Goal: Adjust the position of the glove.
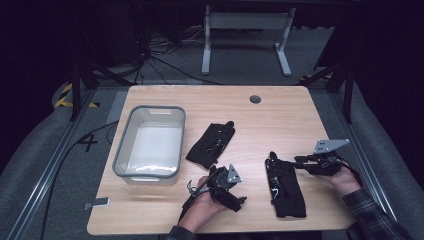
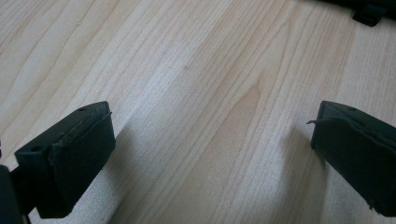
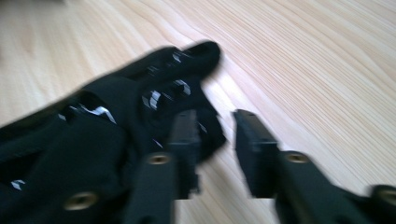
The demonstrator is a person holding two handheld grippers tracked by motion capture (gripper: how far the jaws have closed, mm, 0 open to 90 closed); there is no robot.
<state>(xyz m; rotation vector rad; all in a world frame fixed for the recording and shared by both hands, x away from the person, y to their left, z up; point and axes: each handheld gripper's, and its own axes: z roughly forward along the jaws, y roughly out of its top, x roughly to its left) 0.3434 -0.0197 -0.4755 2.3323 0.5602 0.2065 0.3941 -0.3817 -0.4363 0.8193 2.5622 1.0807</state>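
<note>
The near glove [image 1: 286, 187] lies flat on the table [image 1: 280, 107] towards the person's right, its cuff close to the front edge and its fingers pointing away. In the right gripper view the same black glove [image 3: 98, 140] spreads out to the left of the jaws, small pale marks glinting on its fingers. The right gripper [image 1: 299, 161] sits just beside the glove's fingertips, held level in the right hand [image 1: 345, 180]. Its jaws are partly parted with a narrow gap between them; bare wood shows through that gap, and nothing is pinched. One jaw stands in front of the edge of the glove; the picture is blurred, so I cannot tell whether it touches the cloth.

On the person's left, the left hand [image 1: 200, 210] holds the left gripper [image 1: 212, 176] low over the table near the front edge. Its own view shows the jaws spread wide, one at each side of the picture, with only wood grain between them. They hold nothing.

Just beyond that gripper lies a second black glove [image 1: 211, 145], at a slant near the middle of the table, close to the gripper's tip but seemingly apart from it.

Further left and back, a grey bin [image 1: 150, 142] with a pale inside stands on the table, well apart from both gloves.
</note>
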